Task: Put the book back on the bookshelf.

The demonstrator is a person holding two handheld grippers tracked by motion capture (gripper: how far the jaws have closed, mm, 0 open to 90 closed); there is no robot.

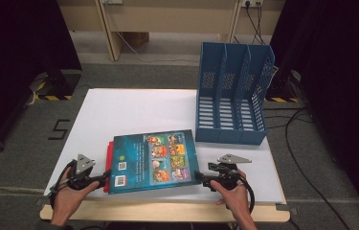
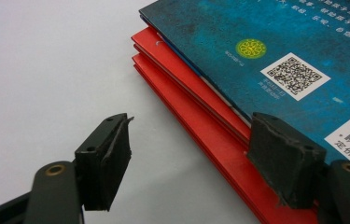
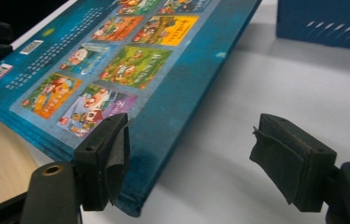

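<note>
Partly hidden: the red books (image 2: 196, 116) lie under the blue book (image 1: 151, 160), showing as a thin red strip past its left edge in the high view; how many there are is hard to tell, at least two spines in the left gripper view. The blue book's text is too small to read.

The white sheet (image 1: 134, 108) covers the table; the blue book sits on its near half, back cover up, with plenty of bare sheet beyond the book's far edge. The book's near edge is close to the sheet's front edge. In the right gripper view the book's right edge looks raised off the sheet, with shadow under it.

The blue file rack (image 1: 231, 93) stands beyond the book's far right corner, apart from it, three slots, nothing between them.

Left gripper (image 1: 104, 176) is at the book's near left corner, jaws part open; in the left gripper view one pad rests over the stack's edge, the other on bare sheet, nothing clamped. Right gripper (image 1: 199, 176) is at the book's near right corner, jaws wide apart, one pad (image 3: 112, 161) against the cover edge, not gripping.
</note>
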